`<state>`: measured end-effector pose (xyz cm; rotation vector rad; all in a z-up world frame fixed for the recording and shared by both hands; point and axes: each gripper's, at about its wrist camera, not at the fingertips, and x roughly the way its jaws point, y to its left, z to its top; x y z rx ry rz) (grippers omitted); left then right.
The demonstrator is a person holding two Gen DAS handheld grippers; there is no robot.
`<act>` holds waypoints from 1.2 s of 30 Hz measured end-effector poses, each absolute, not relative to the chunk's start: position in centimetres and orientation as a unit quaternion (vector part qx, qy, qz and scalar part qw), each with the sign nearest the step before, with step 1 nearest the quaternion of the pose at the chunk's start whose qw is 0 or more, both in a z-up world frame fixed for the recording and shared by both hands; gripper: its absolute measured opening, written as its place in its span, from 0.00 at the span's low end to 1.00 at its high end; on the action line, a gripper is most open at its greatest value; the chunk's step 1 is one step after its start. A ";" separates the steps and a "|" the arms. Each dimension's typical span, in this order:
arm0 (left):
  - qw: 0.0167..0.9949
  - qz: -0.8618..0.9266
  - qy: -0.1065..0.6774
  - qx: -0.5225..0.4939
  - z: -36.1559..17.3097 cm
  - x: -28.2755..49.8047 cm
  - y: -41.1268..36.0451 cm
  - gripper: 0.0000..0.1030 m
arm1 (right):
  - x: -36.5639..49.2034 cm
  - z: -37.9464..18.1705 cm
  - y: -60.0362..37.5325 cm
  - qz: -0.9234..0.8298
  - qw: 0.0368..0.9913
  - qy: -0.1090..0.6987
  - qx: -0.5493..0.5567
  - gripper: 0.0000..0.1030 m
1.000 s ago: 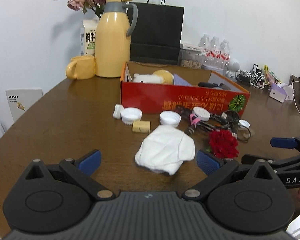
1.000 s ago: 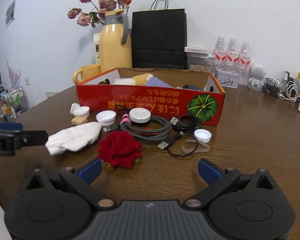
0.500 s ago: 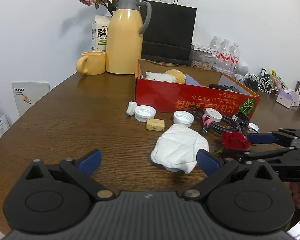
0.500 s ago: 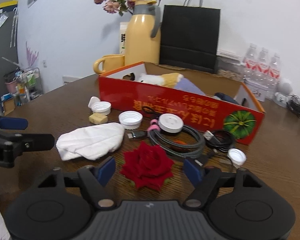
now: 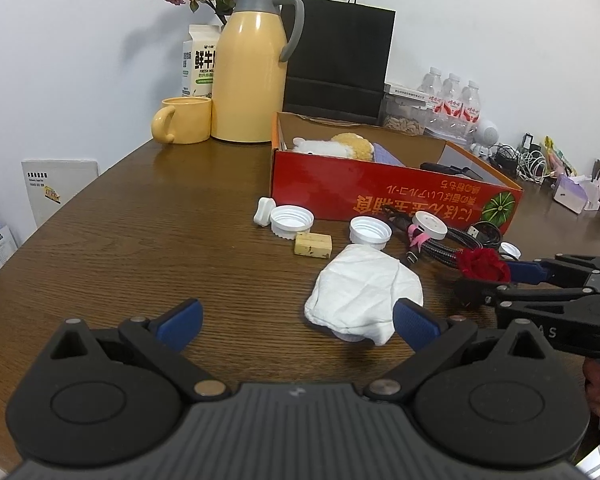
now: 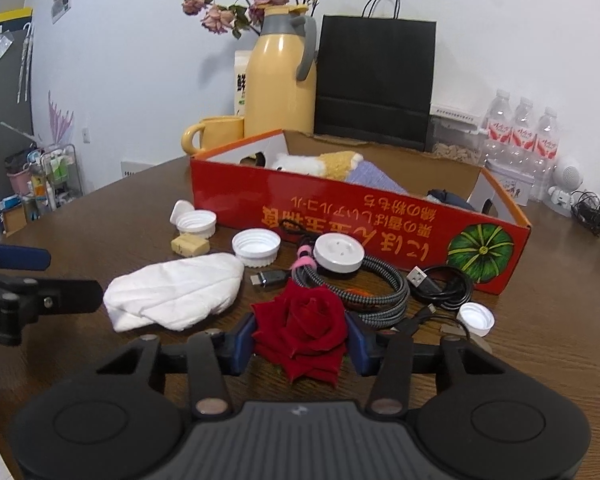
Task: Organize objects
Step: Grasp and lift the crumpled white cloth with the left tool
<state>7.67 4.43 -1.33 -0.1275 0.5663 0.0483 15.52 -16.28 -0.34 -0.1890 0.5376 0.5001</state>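
A red rose (image 6: 302, 326) lies on the wooden table, and my right gripper (image 6: 300, 340) is shut on it, one blue pad on each side. In the left wrist view the rose (image 5: 482, 262) sits at the tip of the right gripper (image 5: 500, 276). My left gripper (image 5: 296, 320) is open and empty, just in front of a crumpled white cloth (image 5: 366, 294). The cloth also shows in the right wrist view (image 6: 176, 290). A red cardboard box (image 6: 360, 216) behind holds a plush toy (image 6: 320, 162).
White caps (image 6: 256, 246), a yellow eraser block (image 6: 190, 245), a white round charger (image 6: 338, 254) and coiled cables (image 6: 384, 292) lie before the box. A yellow thermos (image 5: 250, 68), yellow mug (image 5: 184, 125), black bag (image 5: 336, 60) and water bottles (image 5: 452, 102) stand at the back.
My right gripper moved forward to the rose and closed its jaws on it. My left gripper drew back to the left and stayed open.
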 end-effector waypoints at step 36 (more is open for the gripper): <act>0.936 -0.053 0.347 -0.010 -3.1 15.6 1.1 1.00 | 15.5 0.0 -20.5 0.173 0.956 0.223 -0.077 0.45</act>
